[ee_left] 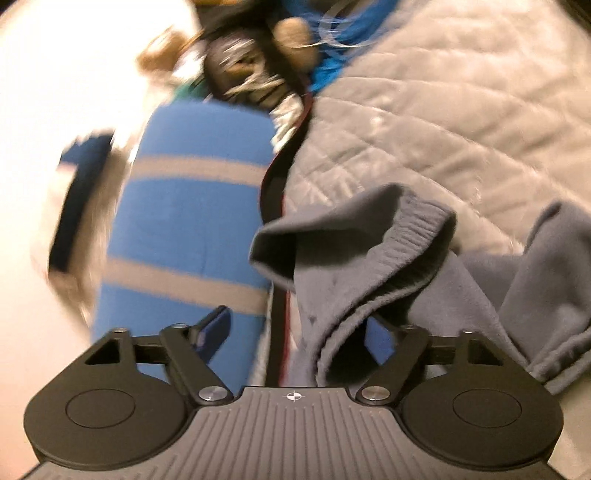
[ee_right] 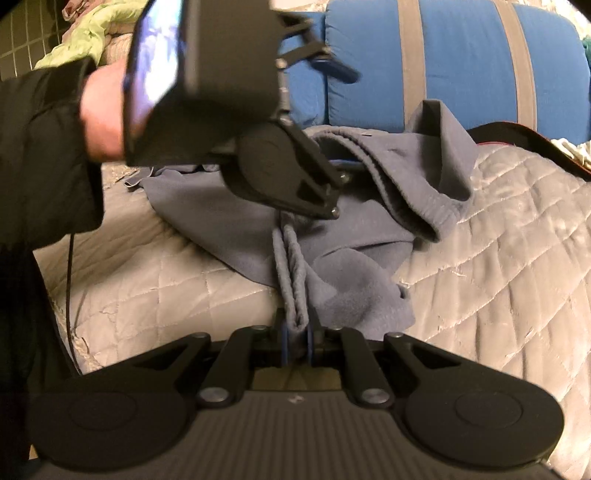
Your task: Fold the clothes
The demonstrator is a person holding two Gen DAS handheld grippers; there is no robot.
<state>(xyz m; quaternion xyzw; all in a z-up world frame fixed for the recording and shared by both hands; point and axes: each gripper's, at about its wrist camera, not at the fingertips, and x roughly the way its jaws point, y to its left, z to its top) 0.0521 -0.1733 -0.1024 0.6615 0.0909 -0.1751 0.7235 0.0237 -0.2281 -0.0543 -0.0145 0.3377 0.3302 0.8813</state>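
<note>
My right tongs (ee_right: pixel 297 332) are pinching a folded edge of the grey fleece garment (ee_right: pixel 354 258), while my left tongs (ee_left: pixel 295 332) are standing partly apart around another fold of it (ee_left: pixel 332 295); I cannot tell whether their pads are pressing. The garment is lying crumpled on the bed's quilted grey cover (ee_right: pixel 498 258). A blue cushion with grey stripes (ee_right: pixel 461 62) is sitting along the bed's far edge. A lime-green cloth (ee_right: pixel 92 33) is bunching against a tiled wall (ee_right: pixel 22 44).
</note>
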